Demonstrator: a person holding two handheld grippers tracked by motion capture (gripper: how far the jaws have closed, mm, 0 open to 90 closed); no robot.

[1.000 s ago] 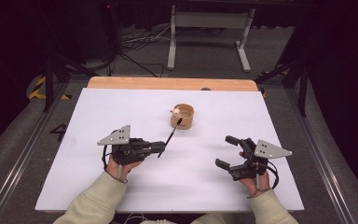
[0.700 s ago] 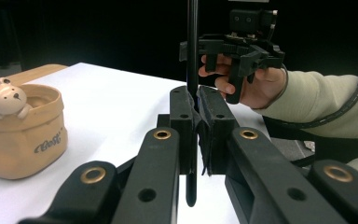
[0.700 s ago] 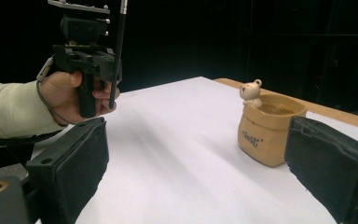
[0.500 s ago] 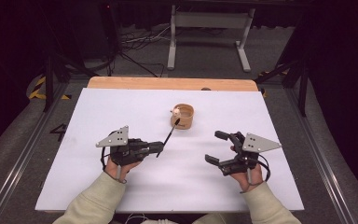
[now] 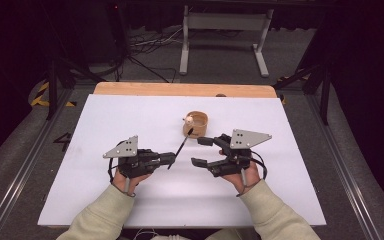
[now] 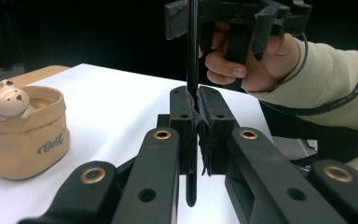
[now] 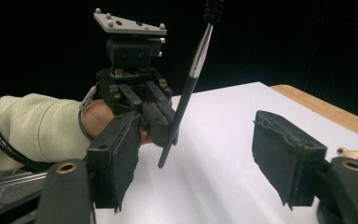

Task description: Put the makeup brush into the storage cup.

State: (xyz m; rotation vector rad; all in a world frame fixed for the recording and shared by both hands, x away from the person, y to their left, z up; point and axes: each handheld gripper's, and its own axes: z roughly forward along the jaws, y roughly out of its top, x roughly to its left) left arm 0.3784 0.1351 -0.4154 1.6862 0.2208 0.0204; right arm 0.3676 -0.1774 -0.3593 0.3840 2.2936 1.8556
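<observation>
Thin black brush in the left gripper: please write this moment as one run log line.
left gripper: shut on thin black brush | right gripper: open, jaws closing, nothing between | tan ceramic bear pot: on white table

On the table [image 5: 105,200], the pot [image 5: 196,124] stands behind the brush [image 5: 181,148], which lies between left gripper [image 5: 169,159] and right gripper [image 5: 203,151]

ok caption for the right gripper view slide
Left gripper clamps a thin black brush upright above the white table, framed by the right gripper's open jaws.
</observation>
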